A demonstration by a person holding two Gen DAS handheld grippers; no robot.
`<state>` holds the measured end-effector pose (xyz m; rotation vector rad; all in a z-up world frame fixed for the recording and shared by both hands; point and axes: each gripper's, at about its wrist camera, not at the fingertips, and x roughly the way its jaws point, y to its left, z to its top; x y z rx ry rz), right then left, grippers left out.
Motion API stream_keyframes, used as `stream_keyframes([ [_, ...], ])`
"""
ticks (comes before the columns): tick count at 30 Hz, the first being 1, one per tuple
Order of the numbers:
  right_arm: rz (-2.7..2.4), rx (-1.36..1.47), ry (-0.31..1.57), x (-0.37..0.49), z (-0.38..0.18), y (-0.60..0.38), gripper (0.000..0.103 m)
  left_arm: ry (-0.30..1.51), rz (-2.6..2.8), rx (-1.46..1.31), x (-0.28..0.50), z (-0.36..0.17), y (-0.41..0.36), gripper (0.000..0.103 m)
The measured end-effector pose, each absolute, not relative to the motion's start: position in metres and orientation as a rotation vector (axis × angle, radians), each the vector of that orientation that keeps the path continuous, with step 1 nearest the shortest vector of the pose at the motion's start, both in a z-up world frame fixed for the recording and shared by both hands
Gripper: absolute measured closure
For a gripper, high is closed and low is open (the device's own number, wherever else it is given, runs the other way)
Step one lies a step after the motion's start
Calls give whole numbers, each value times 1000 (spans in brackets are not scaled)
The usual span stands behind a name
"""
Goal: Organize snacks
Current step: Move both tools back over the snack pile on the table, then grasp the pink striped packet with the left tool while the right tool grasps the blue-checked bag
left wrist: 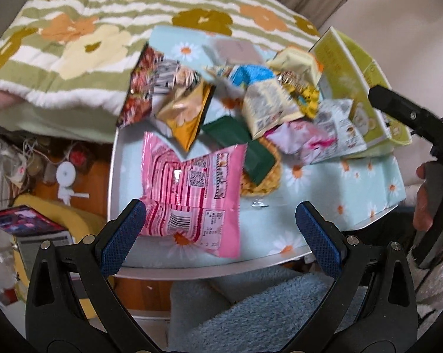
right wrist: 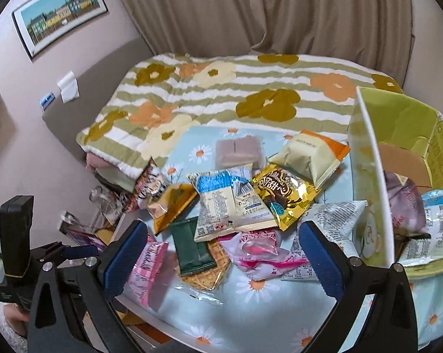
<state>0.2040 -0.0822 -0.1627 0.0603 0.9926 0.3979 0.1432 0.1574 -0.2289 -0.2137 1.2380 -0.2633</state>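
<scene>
We count two hand-held grippers, left (left wrist: 220, 223) and right (right wrist: 223, 242), both with jaws spread wide and holding nothing. On the desk with the daisy-print cloth (right wrist: 259, 309) we count roughly ten loose snack packets in one overlapping heap, among them one pink striped foil packet (left wrist: 192, 194), one gold chocolate wrapper (right wrist: 284, 195), one dark green flat pack (right wrist: 192, 247) and one waffle biscuit (right wrist: 208, 270) partly hidden beneath it. One open yellow-green cardboard box (right wrist: 365, 158) holds at least two packets; its interior is partly cut off.
</scene>
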Motion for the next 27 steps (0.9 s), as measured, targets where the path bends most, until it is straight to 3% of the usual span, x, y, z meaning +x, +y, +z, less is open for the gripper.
stream_keyframes([
  [11, 461, -43, 1069, 254, -219, -53, 1, 1334, -176, -184, 164, -289, 152, 2],
  [22, 512, -135, 1117, 288, -249, -30, 1, 1346, -144, -126, 175, -303, 149, 4],
  [27, 528, -184, 1126, 296, -258, -20, 1, 1341, -151, -128, 174, -301, 151, 12],
])
